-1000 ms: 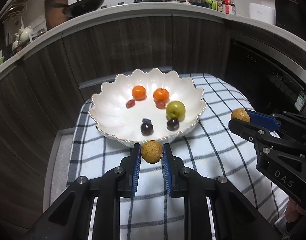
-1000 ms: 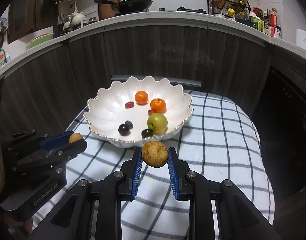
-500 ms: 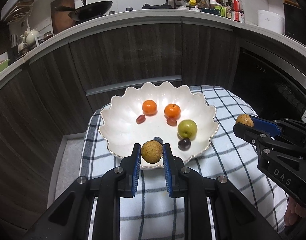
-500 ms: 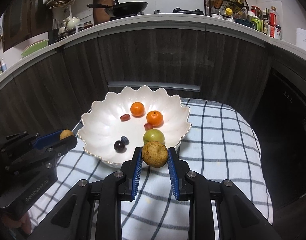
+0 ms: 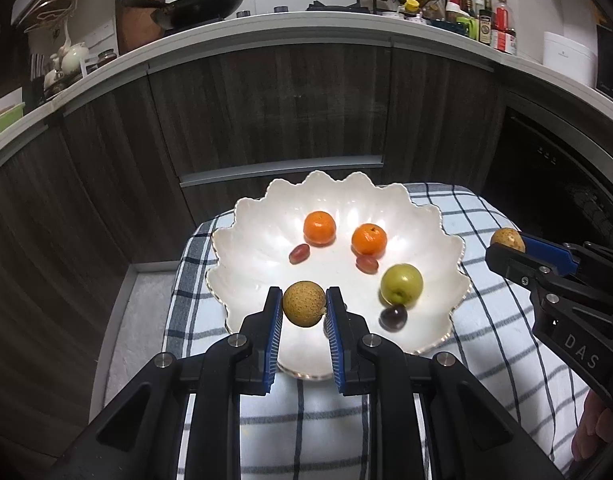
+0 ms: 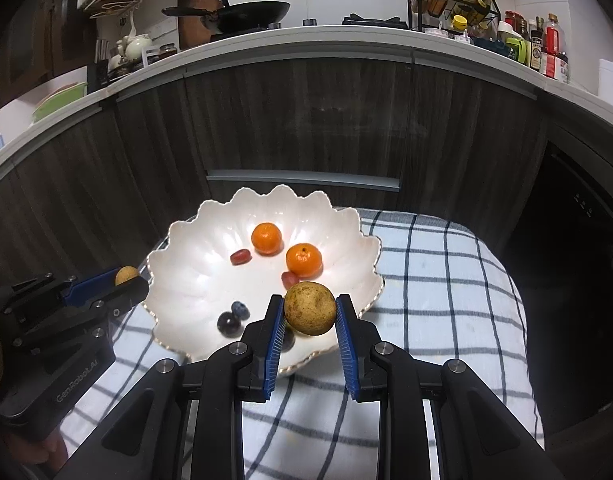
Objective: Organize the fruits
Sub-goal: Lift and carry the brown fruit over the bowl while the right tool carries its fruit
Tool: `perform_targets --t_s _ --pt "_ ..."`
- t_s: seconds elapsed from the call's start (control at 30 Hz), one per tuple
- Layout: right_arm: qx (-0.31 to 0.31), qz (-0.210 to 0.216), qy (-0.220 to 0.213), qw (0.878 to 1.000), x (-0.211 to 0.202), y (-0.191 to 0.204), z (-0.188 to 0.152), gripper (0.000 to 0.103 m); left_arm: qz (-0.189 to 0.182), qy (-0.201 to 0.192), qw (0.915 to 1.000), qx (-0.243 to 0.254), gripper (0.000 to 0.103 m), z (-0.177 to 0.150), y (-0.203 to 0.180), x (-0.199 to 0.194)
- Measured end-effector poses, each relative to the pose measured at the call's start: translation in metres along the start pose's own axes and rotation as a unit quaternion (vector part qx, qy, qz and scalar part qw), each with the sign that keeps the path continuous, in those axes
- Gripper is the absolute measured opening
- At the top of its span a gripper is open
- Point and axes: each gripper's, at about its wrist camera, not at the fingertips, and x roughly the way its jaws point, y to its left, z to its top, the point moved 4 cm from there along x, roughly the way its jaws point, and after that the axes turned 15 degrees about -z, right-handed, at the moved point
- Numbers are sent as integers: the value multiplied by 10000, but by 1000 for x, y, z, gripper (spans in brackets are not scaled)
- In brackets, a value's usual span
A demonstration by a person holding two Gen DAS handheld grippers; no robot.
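Left wrist view: the left gripper (image 5: 304, 304) is nearly closed, its 2 blue pads clamped on a small brown speckled fruit (image 5: 304, 303) that hangs over the near part of the white scalloped bowl (image 5: 446, 240). Inside the bowl lie 2 oranges (image 5: 319, 227), 2 reddish grapes (image 5: 299, 253), a green fruit (image 5: 401, 283) and a dark grape (image 5: 393, 317) — all loose on the white floor. The bowl sits on a checked cloth (image 5: 494, 344). At the right edge the right gripper (image 5: 508, 245) pinches a second brown fruit (image 5: 506, 239) beside the bowl's right rim.

Right wrist view: the right gripper (image 6: 310, 310) is likewise almost shut, its pads pressing the larger brown fruit (image 6: 310, 308) from both sides, held over the bowl's (image 6: 178, 264) near right rim. A blueberry (image 6: 241, 309) and a dark grape (image 6: 229, 324) lie in the bowl just left of the fingers. At the left, the left gripper (image 6: 127, 278) grips its small fruit (image 6: 126, 275) at the bowl's left edge — whether it touches the rim I cannot tell.
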Motion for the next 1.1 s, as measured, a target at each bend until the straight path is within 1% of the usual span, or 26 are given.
perform_targets --t_s 0.6,0.83,1.1 --pt "83 -241 250 9994 51 1 28 27 211 31 9989 -426 22 16 33 37" --pt "69 -248 384 9989 69 1 35 27 246 81 9988 -421 23 23 40 47" --pt "18 -239 546 9982 83 5 35 27 224 242 9982 -502 23 21 47 60"
